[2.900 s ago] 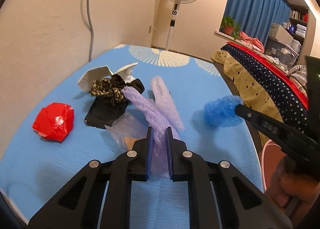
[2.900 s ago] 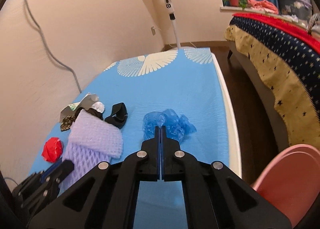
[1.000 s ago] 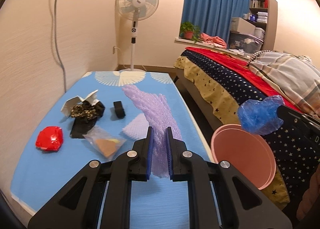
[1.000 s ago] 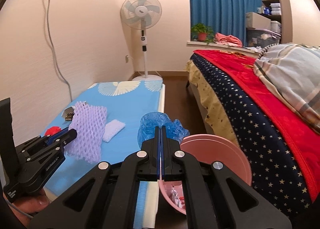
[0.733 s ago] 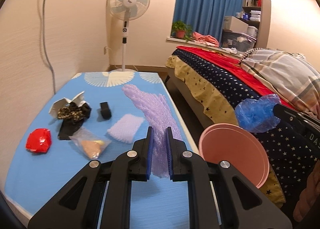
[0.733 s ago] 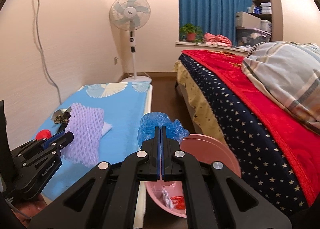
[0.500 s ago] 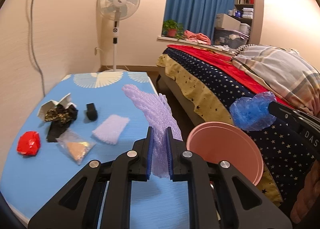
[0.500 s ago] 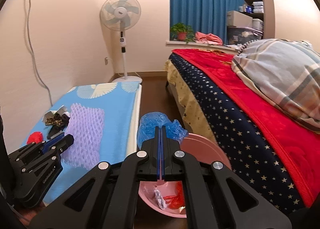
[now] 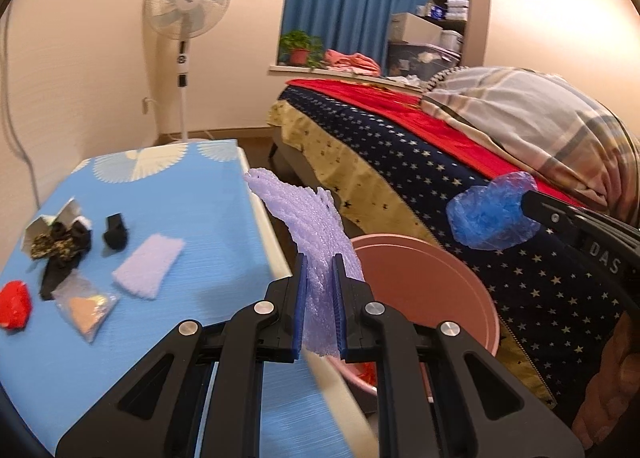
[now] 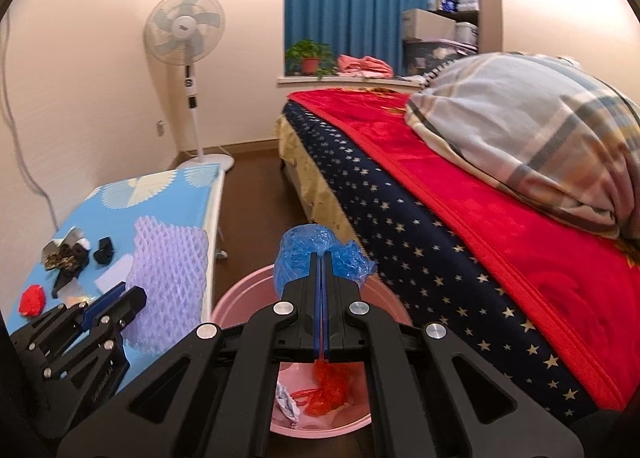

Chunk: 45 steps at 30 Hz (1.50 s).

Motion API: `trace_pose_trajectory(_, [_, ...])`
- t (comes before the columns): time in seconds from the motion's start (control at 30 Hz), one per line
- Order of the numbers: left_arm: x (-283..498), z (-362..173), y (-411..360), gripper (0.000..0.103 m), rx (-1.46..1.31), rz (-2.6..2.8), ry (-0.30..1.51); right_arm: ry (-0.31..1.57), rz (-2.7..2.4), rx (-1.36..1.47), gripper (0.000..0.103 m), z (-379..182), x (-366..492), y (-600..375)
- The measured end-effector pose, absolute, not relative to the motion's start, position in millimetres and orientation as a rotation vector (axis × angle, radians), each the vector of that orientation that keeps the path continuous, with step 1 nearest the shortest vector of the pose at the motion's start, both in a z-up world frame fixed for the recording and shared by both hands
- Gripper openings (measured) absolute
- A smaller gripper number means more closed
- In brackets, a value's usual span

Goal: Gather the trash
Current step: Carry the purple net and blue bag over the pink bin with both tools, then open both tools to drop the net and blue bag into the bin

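My left gripper [image 9: 319, 270] is shut on a purple foam net sleeve [image 9: 308, 226], held at the blue table's right edge beside a pink bin [image 9: 424, 290]. In the right wrist view the same purple net [image 10: 168, 278] hangs left of the pink bin [image 10: 240, 298]. My right gripper [image 10: 321, 258] is shut on a crumpled blue plastic bag [image 10: 304, 254] directly above the bin, which holds red netting and a wrapper. The blue bag [image 9: 488, 214] and the right gripper's fingers [image 9: 568, 218] also show at the right of the left wrist view.
On the blue table [image 9: 168, 186] lie a second purple foam piece [image 9: 150, 262], a clear packet [image 9: 86, 306], a red wad [image 9: 14, 304], black and leopard-print cloth [image 9: 60, 242], and a small black item [image 9: 116, 232]. A bed [image 10: 460, 210] stands right of the bin. A fan [image 10: 186, 38] is behind.
Both grippers have carried their loads rightward off the table toward the bin. The blue bag now hangs over the bin's opening, and the purple net has reached the table's right edge.
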<state>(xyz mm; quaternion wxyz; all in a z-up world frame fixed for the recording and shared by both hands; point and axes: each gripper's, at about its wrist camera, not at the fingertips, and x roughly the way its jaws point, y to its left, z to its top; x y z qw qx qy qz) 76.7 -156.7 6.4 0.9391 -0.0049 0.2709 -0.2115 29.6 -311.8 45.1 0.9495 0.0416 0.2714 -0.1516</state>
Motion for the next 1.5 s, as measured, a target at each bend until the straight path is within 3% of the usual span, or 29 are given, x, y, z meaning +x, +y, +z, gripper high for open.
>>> trace_pose_trajectory(0.9, [97.8,-20.7,-204.4,0.013,0.009,-0.541,0.622,0.590,-0.428,0.135,0.001,20.6,49.0,-337.1])
trace_pose_trajectory(0.97, [98.7,-21.1,-204.7,0.013,0.004,-0.544,0.624,0.586,-0.439,0.135,0.005,20.7,48.4,-338.0])
trace_pose_trajectory(1.0, [99.1,-21.2,-204.4,0.019,0.002,-0.542,0.625,0.587,-0.444,0.134,0.007,20.8,48.4,-338.7])
trace_pose_trajectory(1.07, [100.3,-22.0,-203.7,0.032,-0.002,-0.542,0.636,0.593,-0.458,0.138,0.033,20.4,48.9,-340.3])
trace_pose_trajectory(1.1, [100.7,-22.8,-203.1,0.035,-0.003,-0.539,0.640,0.595,-0.469,0.141,0.054,20.1,48.6,-340.6])
trace_pose_trajectory(1.5, [95.0,-14.3,-179.5,0.035,0.009,-0.476,0.613,0.535,-0.409,0.131,0.055,26.0,41.9,-327.1])
